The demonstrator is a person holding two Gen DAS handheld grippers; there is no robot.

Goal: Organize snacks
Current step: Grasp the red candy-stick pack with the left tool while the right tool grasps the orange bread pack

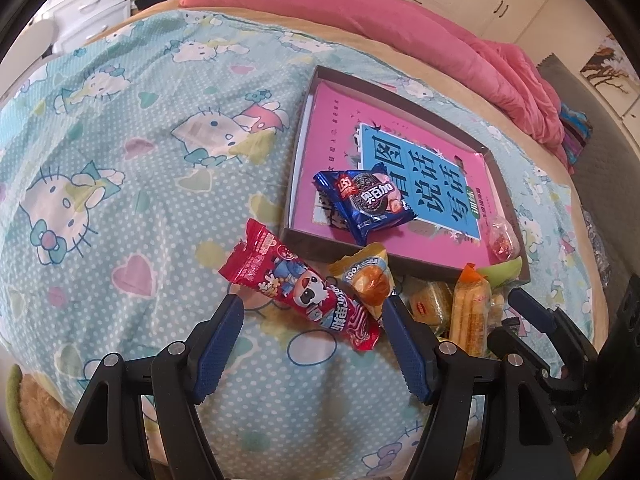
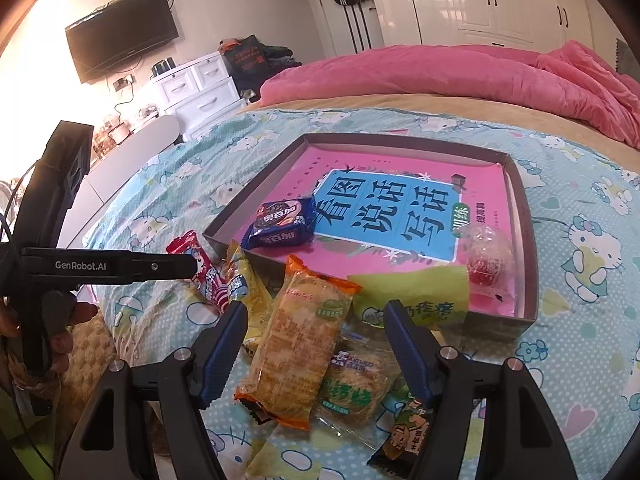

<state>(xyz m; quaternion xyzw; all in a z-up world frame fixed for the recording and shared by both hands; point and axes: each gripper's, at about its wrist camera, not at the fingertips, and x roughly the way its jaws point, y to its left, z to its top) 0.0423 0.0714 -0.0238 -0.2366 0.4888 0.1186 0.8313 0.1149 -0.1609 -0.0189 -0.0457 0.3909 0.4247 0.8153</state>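
Hovering over a cartoon-cat bedsheet (image 1: pixel 120 160) with both tools at once. Left gripper (image 1: pixel 316 312): jaws standing spread, straddling a red snack packet (image 1: pixel 304 292) lying slantwise on the sheet, the blue pads (image 1: pixel 218 344) appearing clear of the wrapper on either side and nothing pinched. Right gripper (image 2: pixel 316 320): jaws likewise spread, poised over a loose heap of snacks, with an orange-edged biscuit packet (image 2: pixel 300 340) lying between the pads and a clear-wrapped pastry (image 2: pixel 356 388) just beside it; not gripping either. Resting against the near wall of a shallow dark tray (image 2: pixel 528 264): a pale green packet (image 2: pixel 416 296), its top edge leaning over the rim. Already lying inside the tray, on a pink booklet (image 2: pixel 400 208): a blue cookie packet (image 2: pixel 280 224) at the near left corner and a clear-wrapped red sweet (image 2: pixel 488 260) toward the near right (contents blurred). Lying next to the red packet: a yellow cake packet (image 1: pixel 370 280), touching the tray's near wall. Showing at the left edge of the right wrist view: a hand (image 2: pixel 60 328) clasping the left tool's handle.
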